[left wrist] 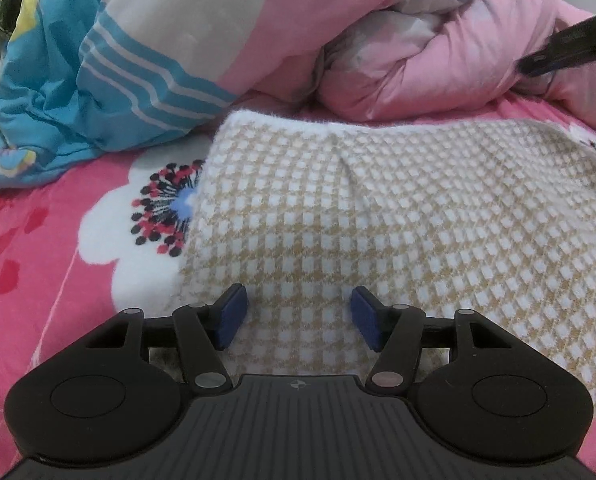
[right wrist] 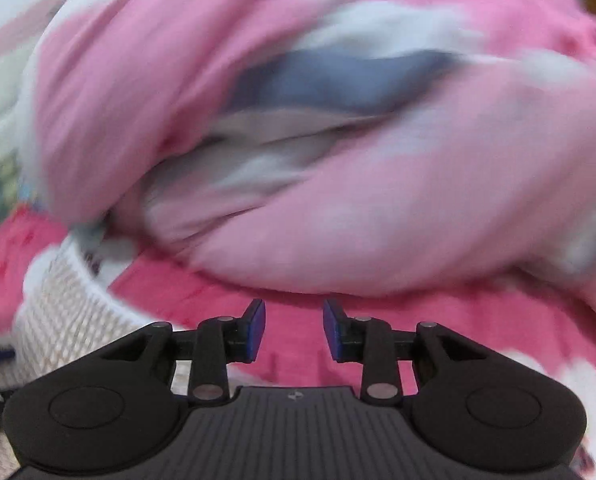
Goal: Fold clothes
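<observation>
Over the bed [left wrist: 38, 300] now, pink floral sheet underneath. Cream-and-tan checked knit garment [left wrist: 398, 220] lying flat on that sheet, far edge close under the rumpled pink quilt [left wrist: 438, 68]. Left gripper [left wrist: 298, 318] poised over the garment's near part, blue-padded fingers [left wrist: 232, 316] spread, nothing between them but the weave below; touching the cloth or just above it, cannot tell. Blue striped bedding [left wrist: 110, 92] heaped at far left. Right-wrist view heavily blurred. Right gripper [right wrist: 294, 330] over bare pink sheet, fingers [right wrist: 256, 330] parted with a narrower gap, holding nothing. Garment's white edge [right wrist: 70, 312] just off to its left, pink quilt [right wrist: 338, 200] looming ahead.
</observation>
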`<action>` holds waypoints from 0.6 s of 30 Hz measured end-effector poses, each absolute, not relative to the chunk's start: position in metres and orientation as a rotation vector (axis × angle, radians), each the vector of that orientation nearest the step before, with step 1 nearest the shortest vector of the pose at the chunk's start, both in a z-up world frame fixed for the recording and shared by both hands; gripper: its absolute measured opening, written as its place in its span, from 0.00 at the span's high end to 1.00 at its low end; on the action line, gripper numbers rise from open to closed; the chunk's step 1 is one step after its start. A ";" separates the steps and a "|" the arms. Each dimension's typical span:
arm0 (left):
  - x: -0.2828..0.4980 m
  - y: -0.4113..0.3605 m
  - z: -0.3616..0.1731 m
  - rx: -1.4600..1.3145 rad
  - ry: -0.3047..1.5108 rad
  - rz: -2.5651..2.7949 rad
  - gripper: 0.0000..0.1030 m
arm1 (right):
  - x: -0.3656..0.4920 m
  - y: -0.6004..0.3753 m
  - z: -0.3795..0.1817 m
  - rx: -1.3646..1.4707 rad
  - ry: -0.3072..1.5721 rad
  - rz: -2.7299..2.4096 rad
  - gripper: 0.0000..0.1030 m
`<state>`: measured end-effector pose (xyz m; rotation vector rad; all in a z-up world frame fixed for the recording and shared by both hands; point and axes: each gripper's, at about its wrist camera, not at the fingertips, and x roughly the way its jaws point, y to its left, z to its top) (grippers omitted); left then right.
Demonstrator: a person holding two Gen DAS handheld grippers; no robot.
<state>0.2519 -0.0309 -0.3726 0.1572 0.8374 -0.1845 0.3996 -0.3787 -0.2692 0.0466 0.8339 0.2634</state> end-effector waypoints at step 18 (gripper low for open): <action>0.254 -0.032 -0.374 0.224 0.841 -0.202 0.36 | 0.331 -0.504 -0.328 0.588 0.912 0.068 0.98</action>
